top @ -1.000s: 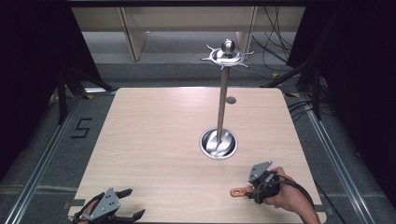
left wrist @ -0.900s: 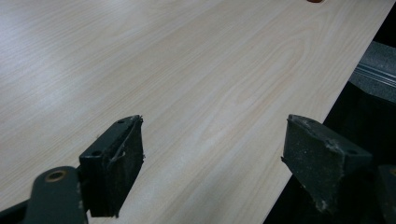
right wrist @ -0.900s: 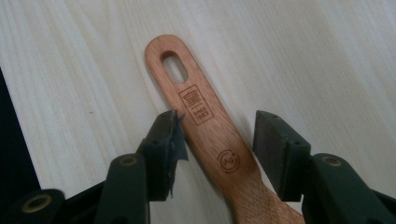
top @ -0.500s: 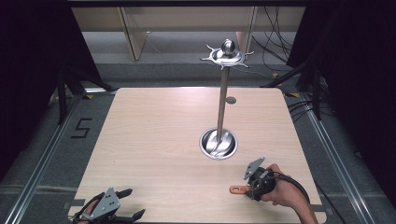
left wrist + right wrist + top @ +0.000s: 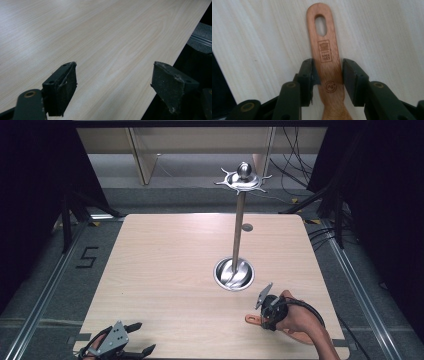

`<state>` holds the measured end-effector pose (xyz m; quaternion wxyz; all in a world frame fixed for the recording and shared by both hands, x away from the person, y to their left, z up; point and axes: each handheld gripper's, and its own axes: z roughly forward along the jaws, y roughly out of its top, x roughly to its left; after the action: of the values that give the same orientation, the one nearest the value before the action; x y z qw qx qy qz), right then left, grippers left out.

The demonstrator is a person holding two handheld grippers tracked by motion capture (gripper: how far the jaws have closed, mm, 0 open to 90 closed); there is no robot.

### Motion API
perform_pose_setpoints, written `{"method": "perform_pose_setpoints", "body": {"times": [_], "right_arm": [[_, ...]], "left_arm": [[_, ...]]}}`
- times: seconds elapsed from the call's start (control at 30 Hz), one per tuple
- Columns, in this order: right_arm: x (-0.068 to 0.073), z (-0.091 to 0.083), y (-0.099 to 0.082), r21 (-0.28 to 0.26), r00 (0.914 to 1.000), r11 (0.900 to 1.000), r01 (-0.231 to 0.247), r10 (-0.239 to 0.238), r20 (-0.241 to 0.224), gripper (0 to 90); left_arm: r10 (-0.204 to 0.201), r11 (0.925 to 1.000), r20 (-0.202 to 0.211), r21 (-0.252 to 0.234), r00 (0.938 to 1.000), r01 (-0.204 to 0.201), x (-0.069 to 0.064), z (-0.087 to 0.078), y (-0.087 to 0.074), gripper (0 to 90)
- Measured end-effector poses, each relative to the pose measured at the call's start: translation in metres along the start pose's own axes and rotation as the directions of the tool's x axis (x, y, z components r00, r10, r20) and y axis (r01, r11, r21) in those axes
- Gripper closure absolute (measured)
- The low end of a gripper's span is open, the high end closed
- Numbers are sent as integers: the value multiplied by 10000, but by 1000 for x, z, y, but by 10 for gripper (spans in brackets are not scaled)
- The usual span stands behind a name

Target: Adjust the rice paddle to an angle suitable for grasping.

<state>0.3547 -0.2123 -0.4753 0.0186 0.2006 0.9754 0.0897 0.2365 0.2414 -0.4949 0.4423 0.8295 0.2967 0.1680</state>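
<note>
While the right gripper has just been closing, its jaws are brought against both edges of the wooden utensil handle, which lies flat on the table near the front right corner. A firm, square hold is wanted before any lift, so the pads should be kept level across the handle and the hanging hole left free. Beyond it, the metal stand is seen upright in its round base, hooks ringing its top. The left gripper is held wide open and empty at the near left edge.
</note>
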Motion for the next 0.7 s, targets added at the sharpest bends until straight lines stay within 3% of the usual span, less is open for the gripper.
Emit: {"method": "perform_pose_setpoints", "body": {"times": [0.1, 0.13, 0.33, 0.47, 0.57, 0.7], "right_arm": [[-1, 0, 2, 214, 9999, 9997, -116, 114, 114, 661], [0, 0, 2, 371, 9997, 9991, -181, 175, 155, 661], [0, 0, 5, 515, 9997, 9986, -83, 70, 245, 662], [0, 1, 6, 428, 9998, 9990, 90, -97, 178, 663], [3, 0, 6, 559, 9988, 9981, -270, 245, 434, 663], [2, 0, 4, 362, 9986, 9992, -174, 155, 500, 663]], "left_arm": [[60, 9999, 9, 85, 10000, -60, 0, -1, 1, 197], [259, 9997, 74, 44, 9996, -259, 1, -1, 1, 197], [55, 10000, 17, 52, 10000, -55, 0, 0, 0, 197], [48, 10000, 24, 49, 10000, -48, 0, 0, 0, 197], [128, 9999, 63, 55, 9999, -129, 0, 0, 0, 197], [43, 9999, 24, 95, 10000, -44, 0, 0, 0, 197]]}}
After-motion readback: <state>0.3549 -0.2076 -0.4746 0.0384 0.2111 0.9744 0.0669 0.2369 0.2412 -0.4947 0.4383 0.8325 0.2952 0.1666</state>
